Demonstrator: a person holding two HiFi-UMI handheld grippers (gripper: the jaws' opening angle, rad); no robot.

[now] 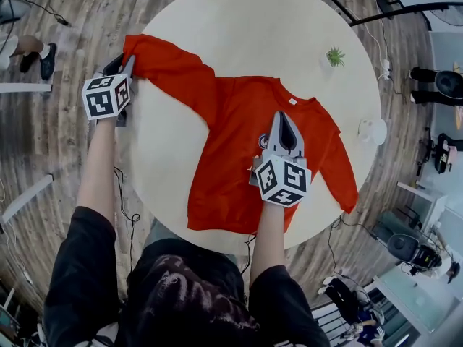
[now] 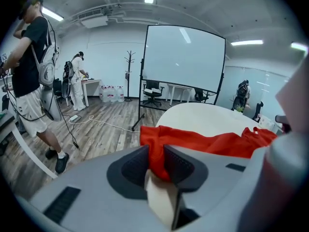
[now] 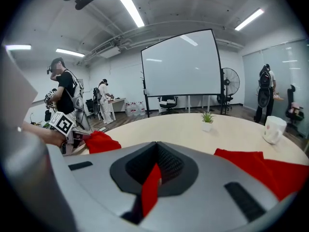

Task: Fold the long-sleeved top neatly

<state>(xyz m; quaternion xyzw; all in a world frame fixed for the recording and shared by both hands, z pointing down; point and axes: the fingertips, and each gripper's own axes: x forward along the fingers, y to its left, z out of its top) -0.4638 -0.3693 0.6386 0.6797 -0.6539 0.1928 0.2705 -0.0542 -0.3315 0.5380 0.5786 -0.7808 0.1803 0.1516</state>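
Top (image 1: 239,143): spread flat on table (image 1: 253,20), nothing folded yet.
Left gripper (image 1: 124,68): pinches sleeve end (image 1: 141,49), upper left.
Right gripper (image 1: 282,121): pinches cloth, middle.

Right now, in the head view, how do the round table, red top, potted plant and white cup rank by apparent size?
1. round table
2. red top
3. white cup
4. potted plant
The cup and the plant look nearly alike, so the order of those two is unsure.
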